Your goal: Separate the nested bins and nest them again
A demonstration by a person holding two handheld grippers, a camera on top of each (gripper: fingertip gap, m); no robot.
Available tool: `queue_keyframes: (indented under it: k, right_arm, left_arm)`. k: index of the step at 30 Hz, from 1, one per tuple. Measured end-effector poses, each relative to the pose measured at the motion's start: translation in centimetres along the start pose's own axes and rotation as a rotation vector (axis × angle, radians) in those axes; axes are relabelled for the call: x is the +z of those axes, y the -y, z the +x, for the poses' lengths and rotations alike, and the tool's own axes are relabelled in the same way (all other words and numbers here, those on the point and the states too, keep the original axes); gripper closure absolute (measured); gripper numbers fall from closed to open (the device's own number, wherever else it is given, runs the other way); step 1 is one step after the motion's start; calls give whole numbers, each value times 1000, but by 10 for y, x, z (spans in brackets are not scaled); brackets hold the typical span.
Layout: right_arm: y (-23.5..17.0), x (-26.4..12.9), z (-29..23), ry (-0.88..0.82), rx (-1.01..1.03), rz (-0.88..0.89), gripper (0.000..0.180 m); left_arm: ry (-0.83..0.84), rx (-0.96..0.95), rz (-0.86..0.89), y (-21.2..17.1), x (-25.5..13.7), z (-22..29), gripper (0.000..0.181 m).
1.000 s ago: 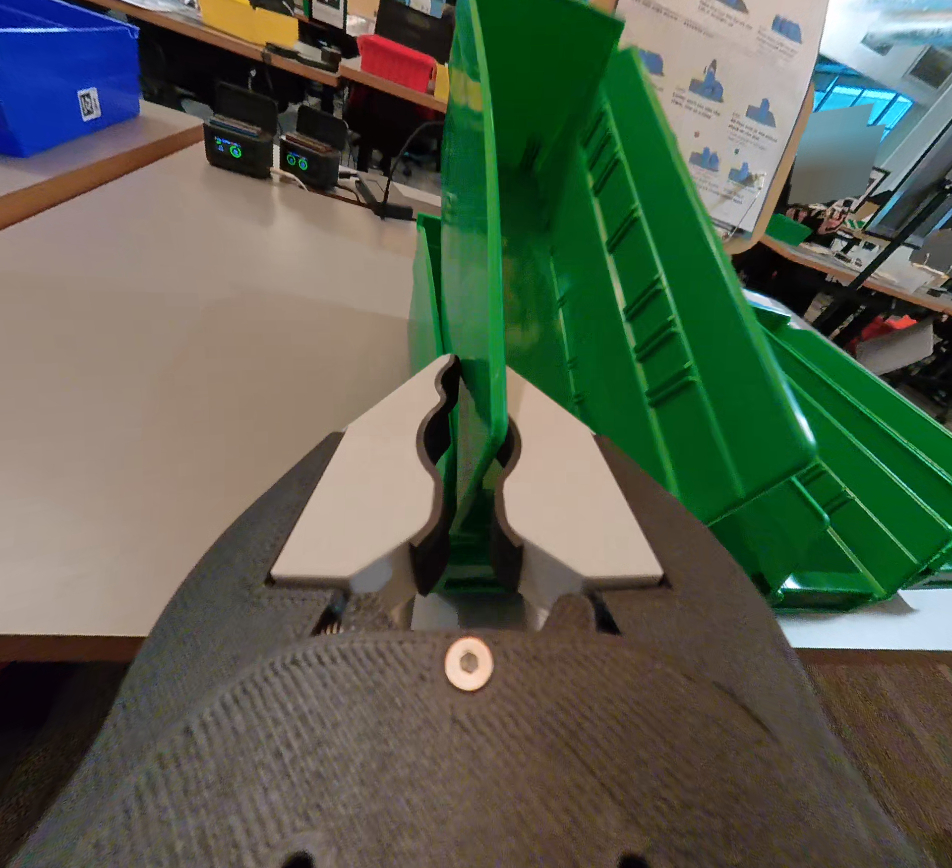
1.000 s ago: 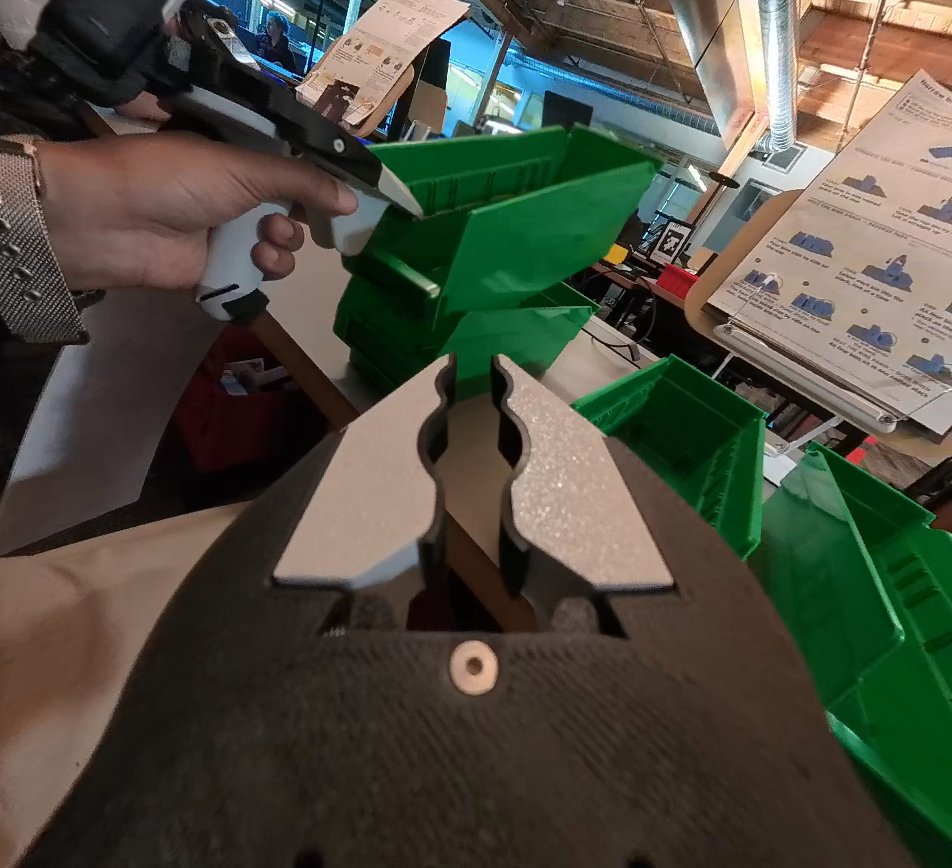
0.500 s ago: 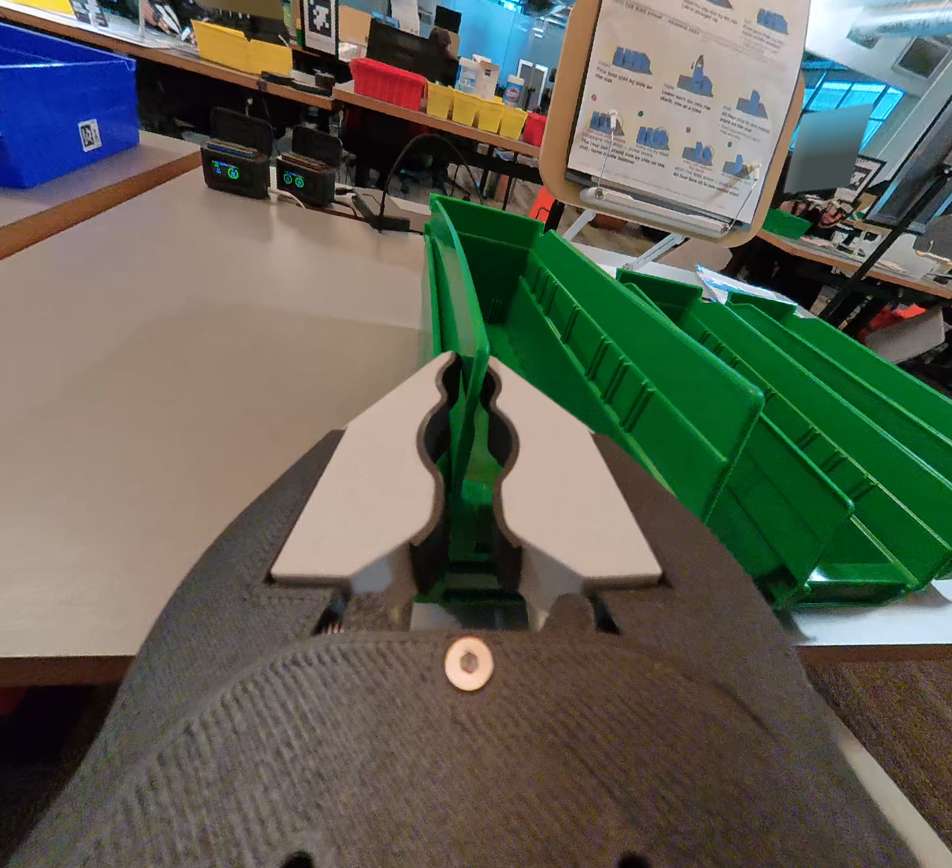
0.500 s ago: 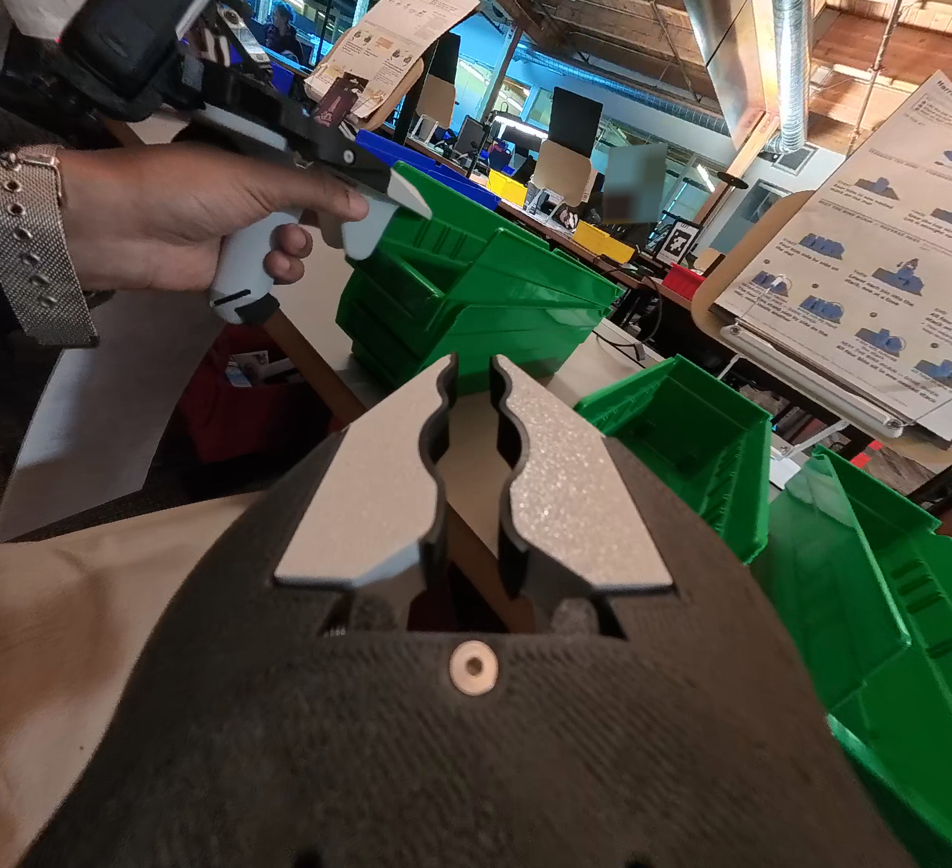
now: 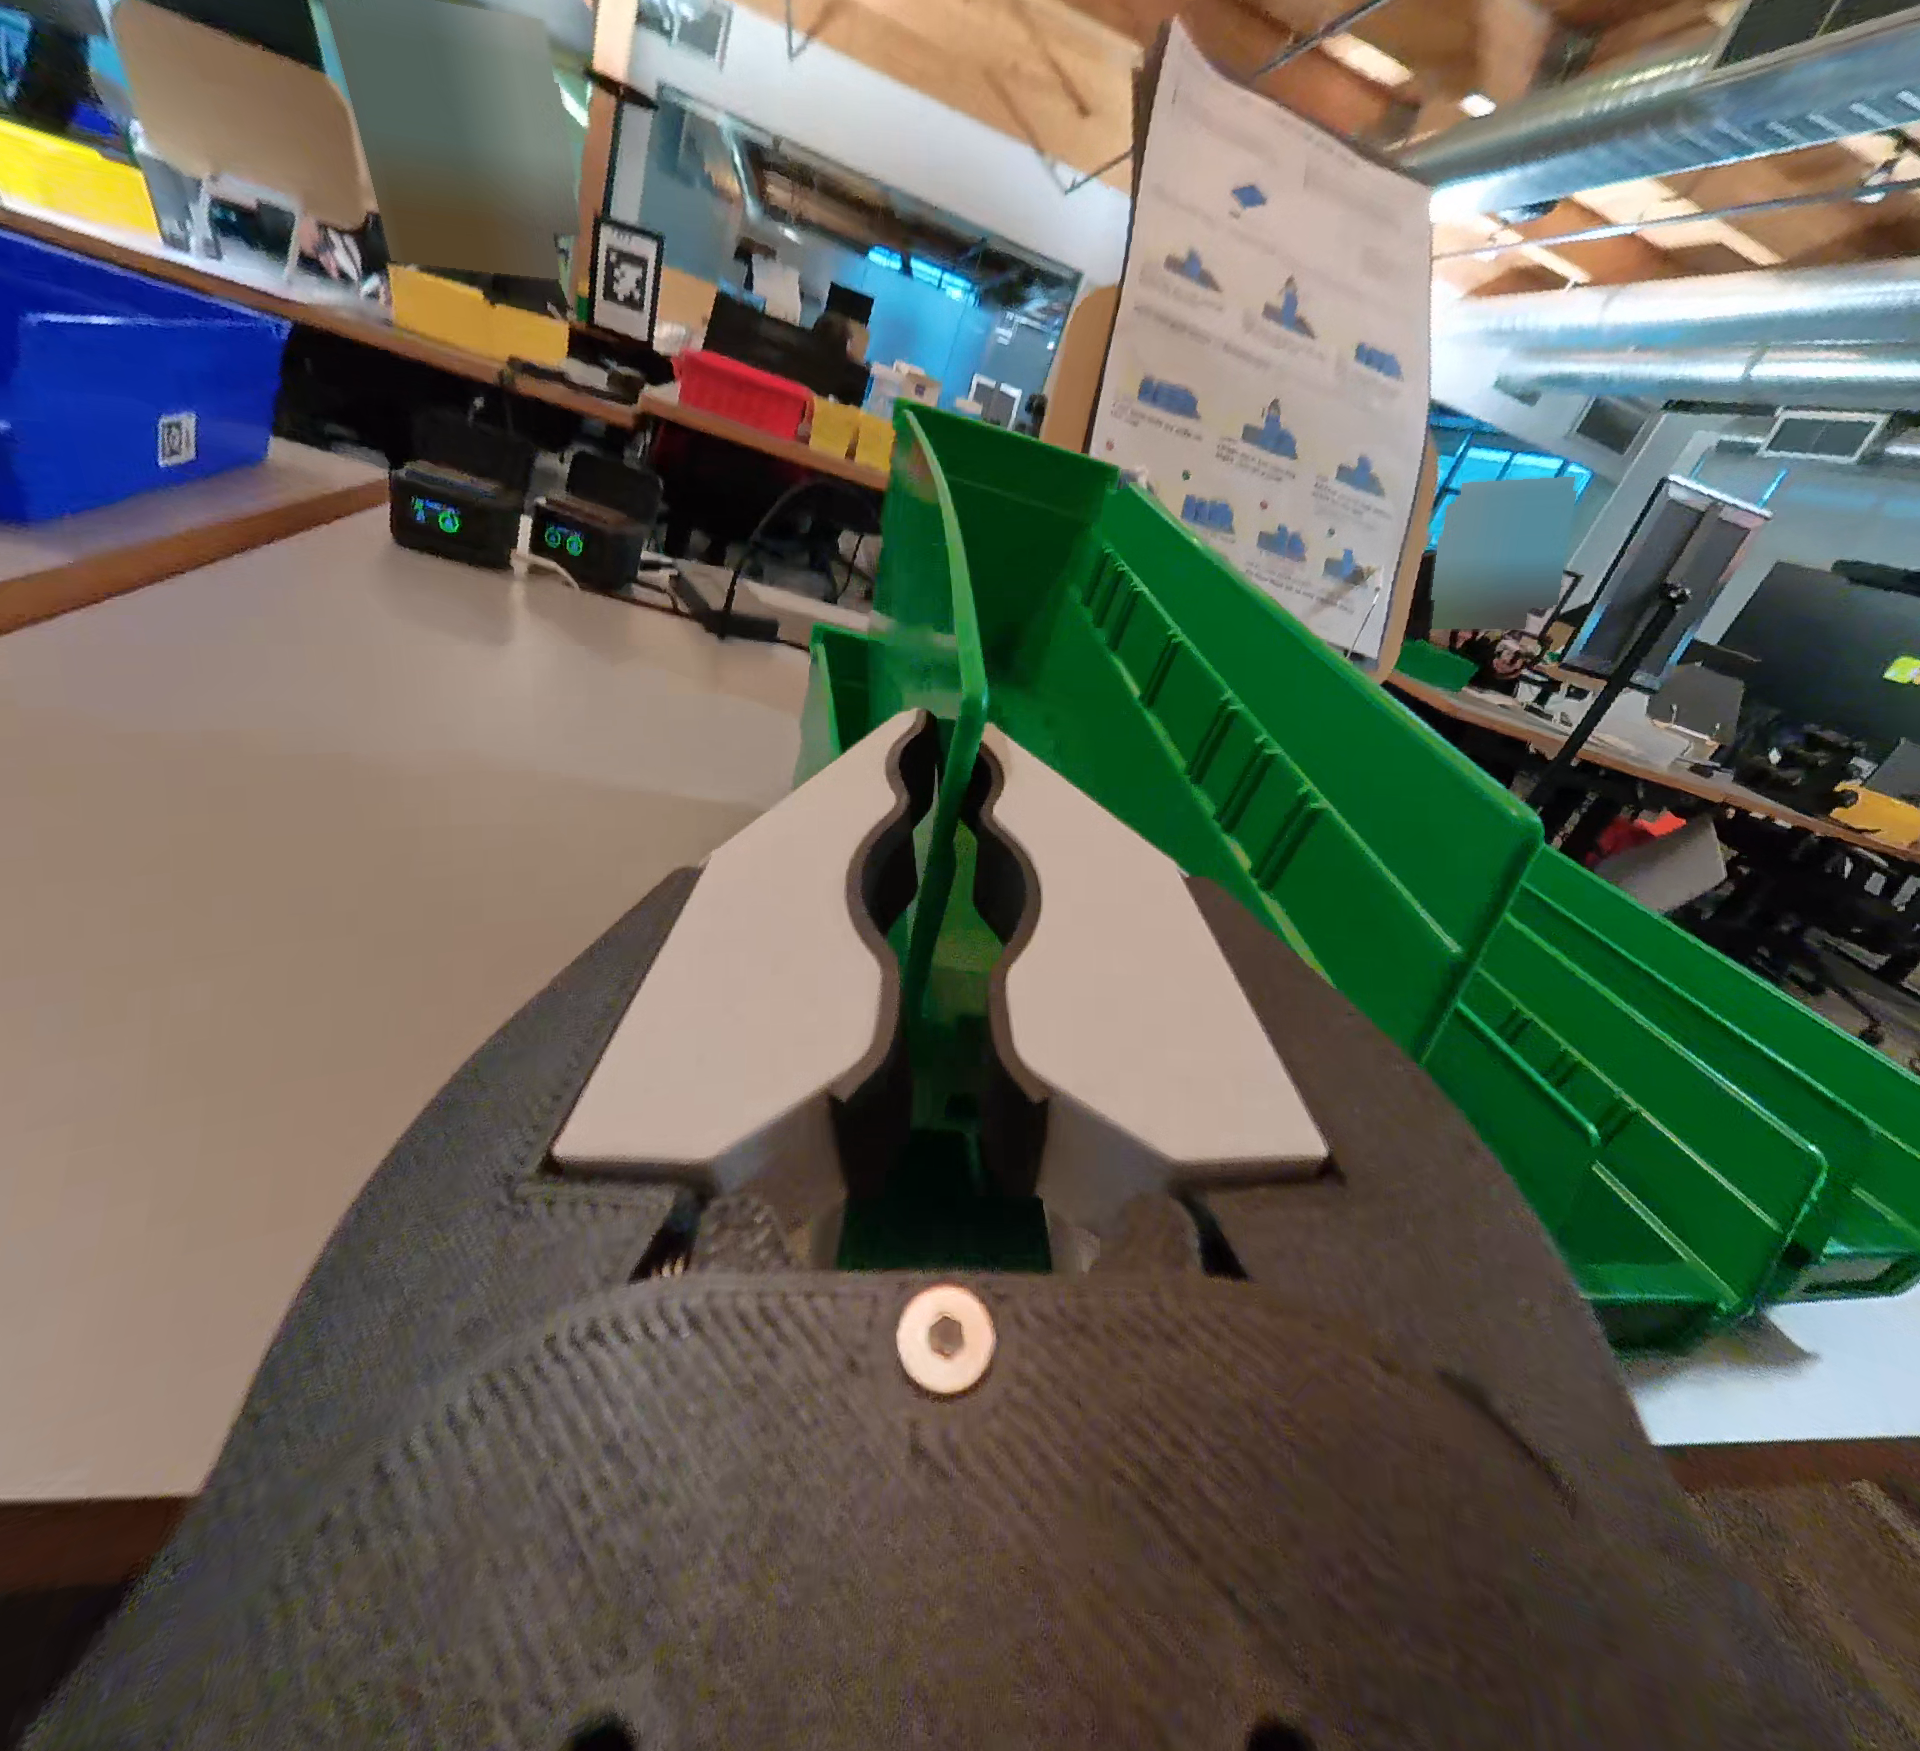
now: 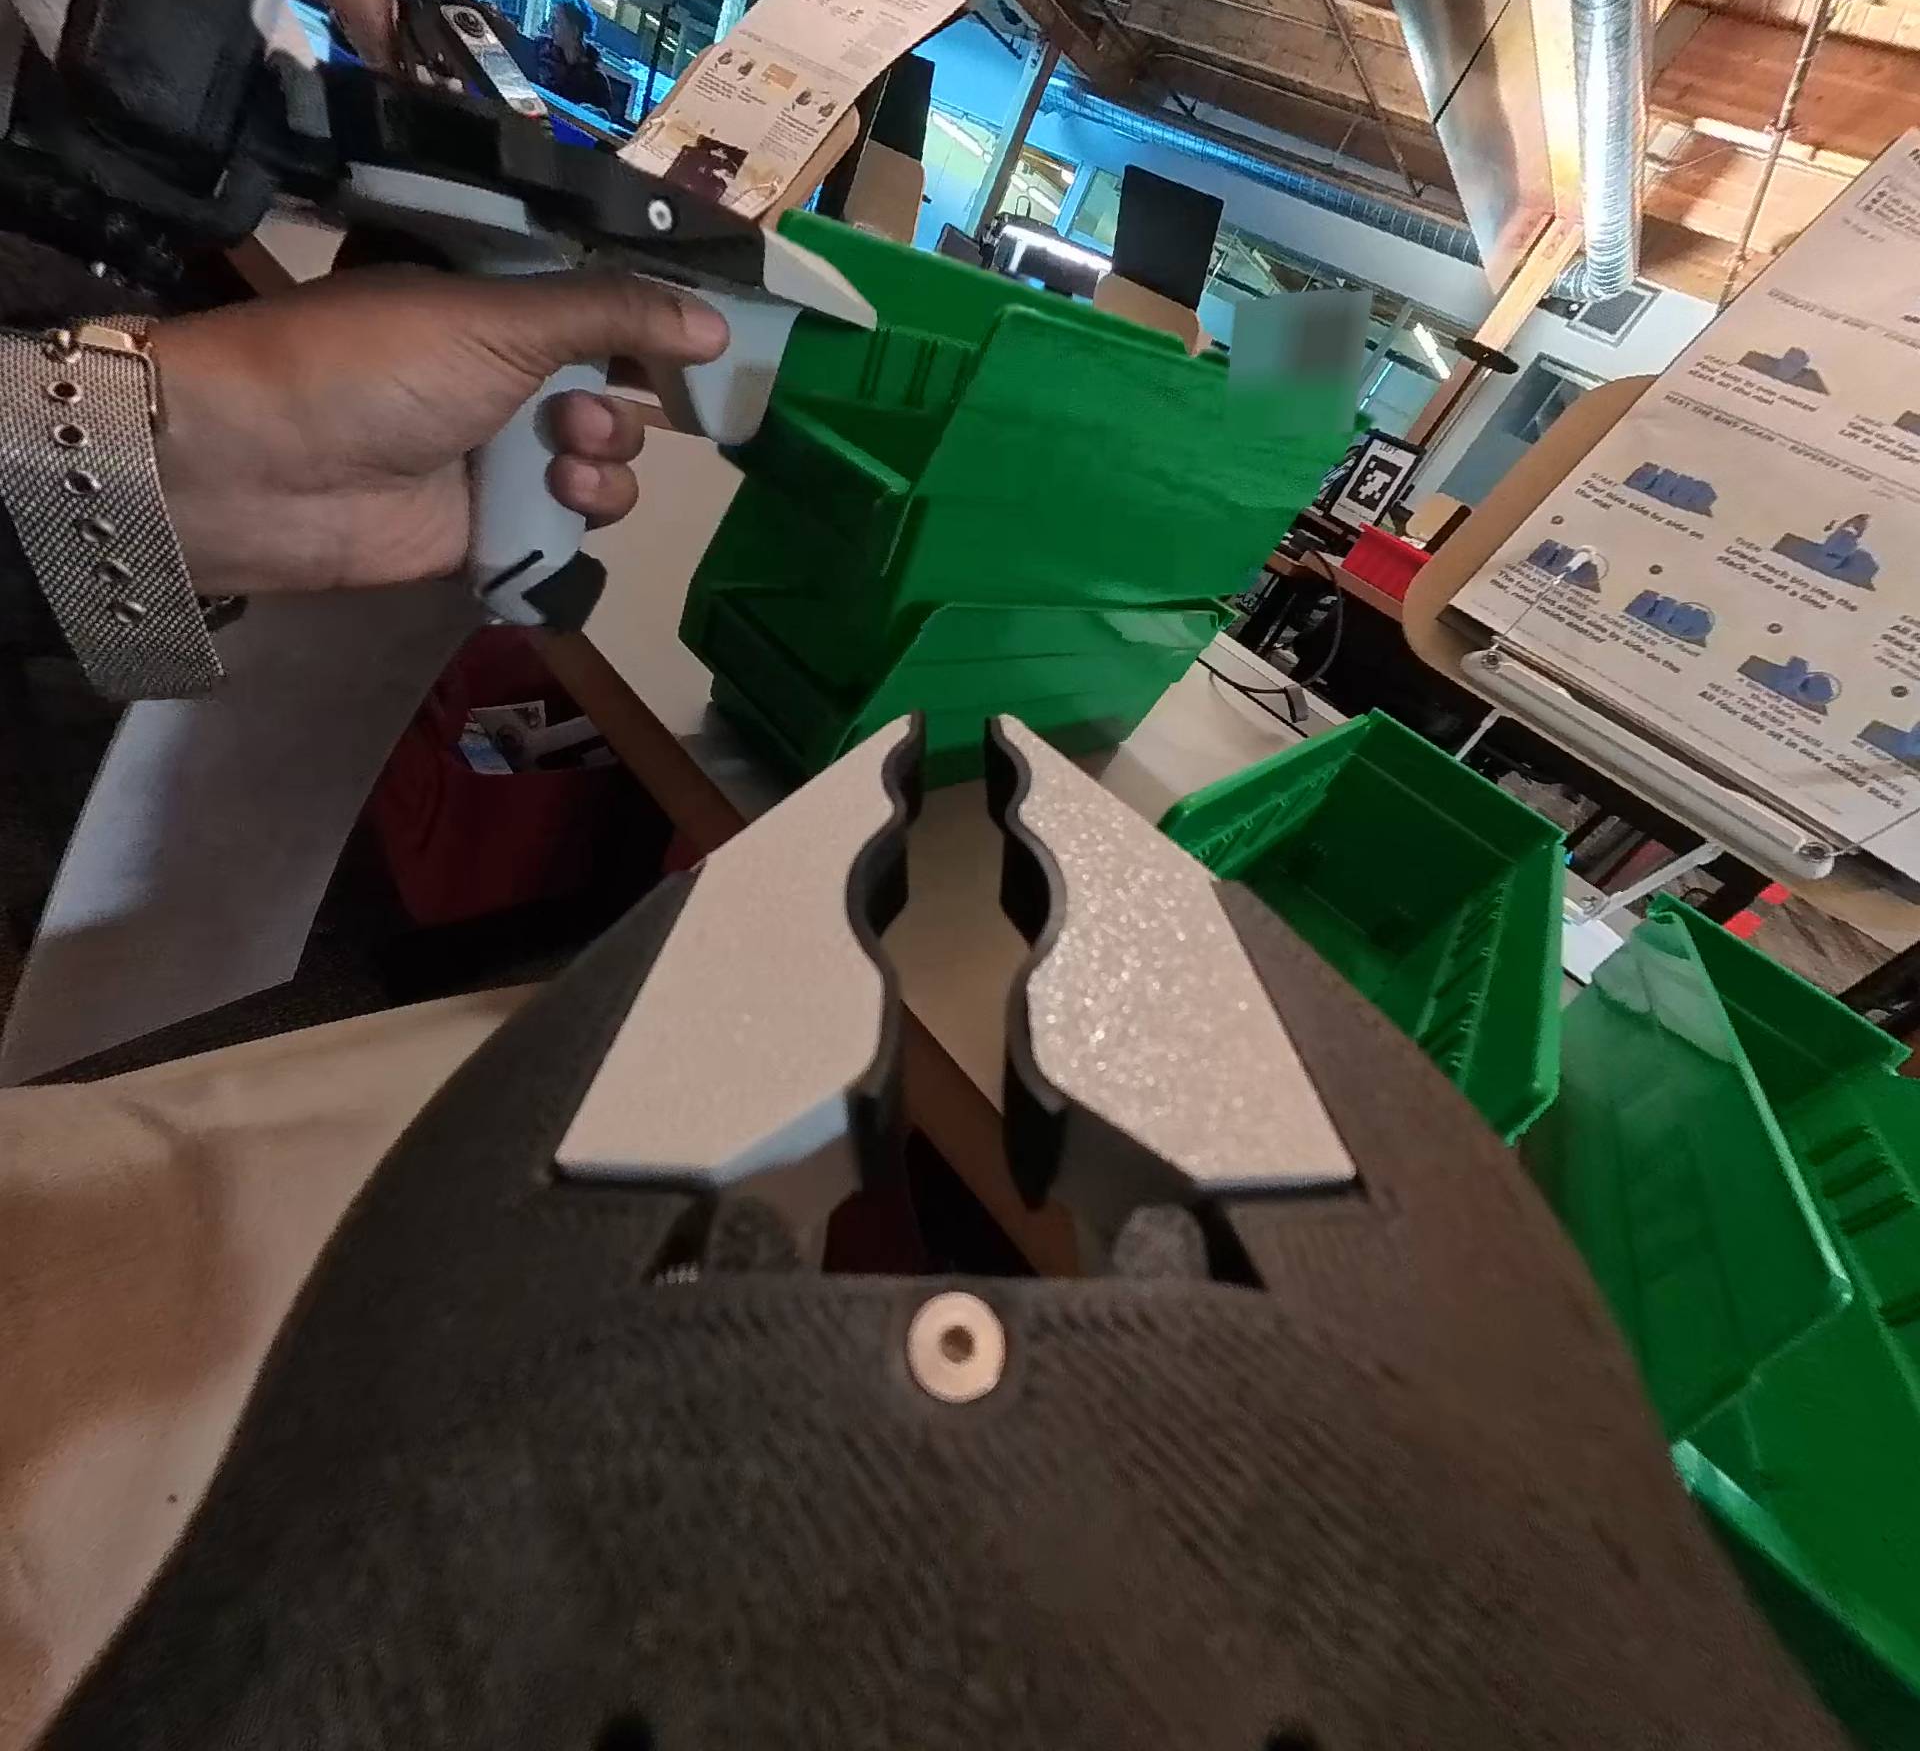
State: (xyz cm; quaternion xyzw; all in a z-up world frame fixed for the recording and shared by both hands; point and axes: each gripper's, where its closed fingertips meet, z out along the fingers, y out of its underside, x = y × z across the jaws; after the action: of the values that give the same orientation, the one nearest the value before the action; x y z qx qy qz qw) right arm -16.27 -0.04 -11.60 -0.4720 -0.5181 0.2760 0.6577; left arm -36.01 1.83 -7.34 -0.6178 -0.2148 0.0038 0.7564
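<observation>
My left gripper is shut on the thin side wall of the top green bin. It holds that bin tilted up, above the other green bins nested beneath it on the table. In the right wrist view a hand holds the left gripper, clamped on the top bin of the green stack. My right gripper is empty, its jaws a narrow gap apart, hovering near the table's front edge. A single green bin and another green bin stand to the right.
The grey table stretches left of the stack. Two black devices with lit displays and cables sit at its far edge. A blue bin stands on a neighbouring table at the left. A poster board stands behind the bins.
The held bin was tilted steeply up a second ago, lay flat in the stack half a second ago, and is now tilted up again. The right gripper has barely moved.
</observation>
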Motion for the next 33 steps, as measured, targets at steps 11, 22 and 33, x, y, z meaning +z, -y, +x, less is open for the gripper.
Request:
queue_keyframes:
  k: [11,22,33]
  right_arm:
    - [2,0,-2,2,-7,3,170]
    - [3,-1,-1,0,-9,4,170]
    - [-6,-13,79,-199,28,-14,171]
  left_arm:
    - [122,81,-78,-40,5,-8,179]
    - [85,82,-115,-47,2,-7,148]
    - [102,88,-107,-44,1,-13,147]
